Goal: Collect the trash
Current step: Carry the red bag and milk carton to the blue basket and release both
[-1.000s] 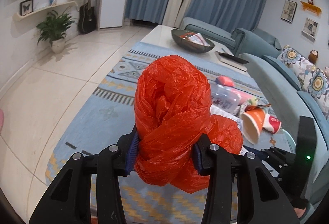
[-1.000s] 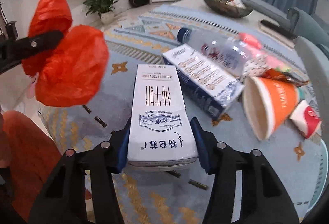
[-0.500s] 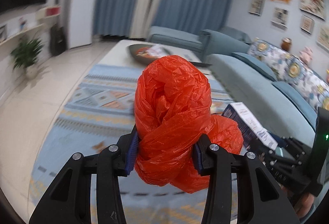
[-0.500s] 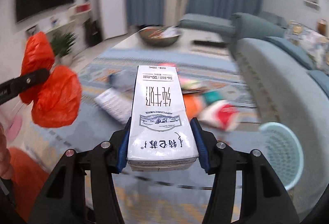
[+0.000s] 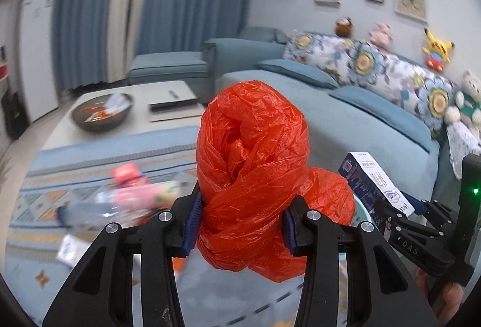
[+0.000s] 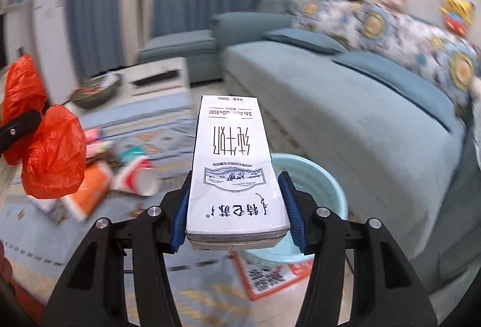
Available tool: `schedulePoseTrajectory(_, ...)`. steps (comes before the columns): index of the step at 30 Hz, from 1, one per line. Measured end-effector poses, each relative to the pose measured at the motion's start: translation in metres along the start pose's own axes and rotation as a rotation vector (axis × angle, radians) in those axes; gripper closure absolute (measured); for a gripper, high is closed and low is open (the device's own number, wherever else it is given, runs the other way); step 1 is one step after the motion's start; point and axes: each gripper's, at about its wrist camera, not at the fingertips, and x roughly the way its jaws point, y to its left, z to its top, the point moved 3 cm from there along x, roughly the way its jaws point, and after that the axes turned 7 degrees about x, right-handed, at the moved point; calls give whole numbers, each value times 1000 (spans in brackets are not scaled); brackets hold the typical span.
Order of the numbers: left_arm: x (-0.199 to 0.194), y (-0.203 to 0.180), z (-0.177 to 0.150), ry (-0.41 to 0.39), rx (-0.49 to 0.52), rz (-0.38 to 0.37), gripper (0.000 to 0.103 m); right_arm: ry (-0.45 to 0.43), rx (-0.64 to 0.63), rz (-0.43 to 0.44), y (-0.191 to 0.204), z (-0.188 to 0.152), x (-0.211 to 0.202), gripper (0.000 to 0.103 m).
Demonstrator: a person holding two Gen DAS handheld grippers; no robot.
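My left tool [image 5: 240, 224] clenched the bag [image 5: 252, 164]; my right tool [image 6: 237, 221] gripped the carton [image 6: 233, 164], the bin [image 6: 318, 185] at its 2 o'clock.

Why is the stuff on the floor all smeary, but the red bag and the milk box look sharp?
Left wrist view: the red bag between the fingers is crisp, the rug litter smeared. Right wrist view: the milk box is sharp, sofa and cups streaked; both pictures bulge, with dark corners.

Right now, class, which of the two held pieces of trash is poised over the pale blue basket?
The milk carton in the right claw, above the basket; the orange bag is off aside.
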Motion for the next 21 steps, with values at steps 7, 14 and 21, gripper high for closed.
schedulePoseTrajectory(7, 82, -63, -9, 97, 102, -88, 61, 100, 96, -97, -43, -19, 61, 52)
schedulePoseTrajectory(14, 145, -78, -38, 210, 54, -134, 59, 233, 131, -223, -59, -51, 112, 52)
schedulePoseTrajectory(21, 172, -88, -48, 247, 77, -158, 40, 290, 154, -232, -61, -60, 137, 51)
